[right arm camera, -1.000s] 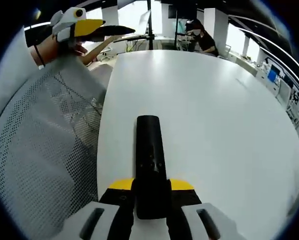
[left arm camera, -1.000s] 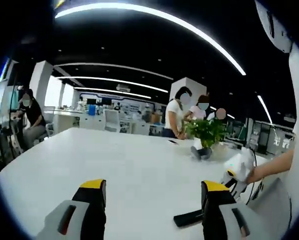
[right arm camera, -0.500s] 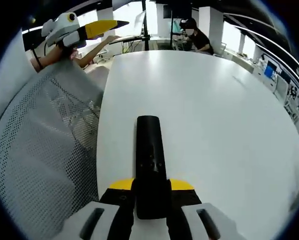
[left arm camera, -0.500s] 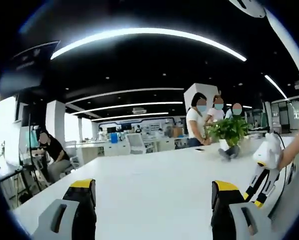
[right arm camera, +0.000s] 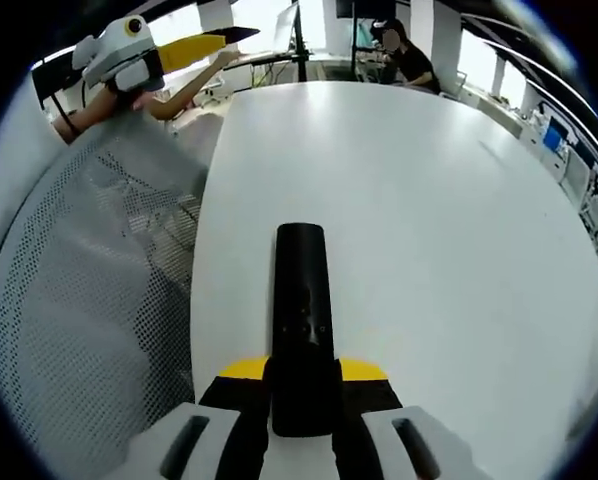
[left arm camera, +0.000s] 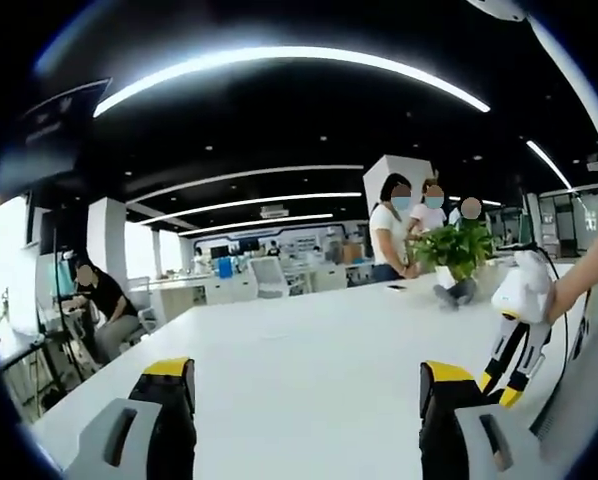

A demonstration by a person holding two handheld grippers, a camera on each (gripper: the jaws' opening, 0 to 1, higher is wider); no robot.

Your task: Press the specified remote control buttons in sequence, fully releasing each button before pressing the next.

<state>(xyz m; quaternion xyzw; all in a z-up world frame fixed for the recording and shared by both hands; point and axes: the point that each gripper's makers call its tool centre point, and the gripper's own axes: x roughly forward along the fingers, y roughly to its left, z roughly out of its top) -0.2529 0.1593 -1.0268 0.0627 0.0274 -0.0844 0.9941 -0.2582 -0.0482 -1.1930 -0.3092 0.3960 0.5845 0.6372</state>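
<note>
A long black remote control (right arm camera: 303, 310) points away from me over the white table (right arm camera: 429, 230), its near end clamped between the yellow-tipped jaws of my right gripper (right arm camera: 303, 372). My left gripper (left arm camera: 306, 385) is raised over the table with its jaws wide apart and nothing between them. It also appears at the top left of the right gripper view, as a white and yellow tool (right arm camera: 149, 52) held in a hand. In the left gripper view the right gripper (left arm camera: 514, 325) hangs at the right edge, held by a hand.
A white mesh chair back (right arm camera: 79, 300) stands close on the left of the table. A potted green plant (left arm camera: 457, 255) sits at the table's far side, with three people behind it. Another person (left arm camera: 97, 300) sits at a desk to the left.
The left gripper view has tilted upward, so the remote on the table has dropped out of it. The right gripper keeps its hold on the remote, raised slightly.
</note>
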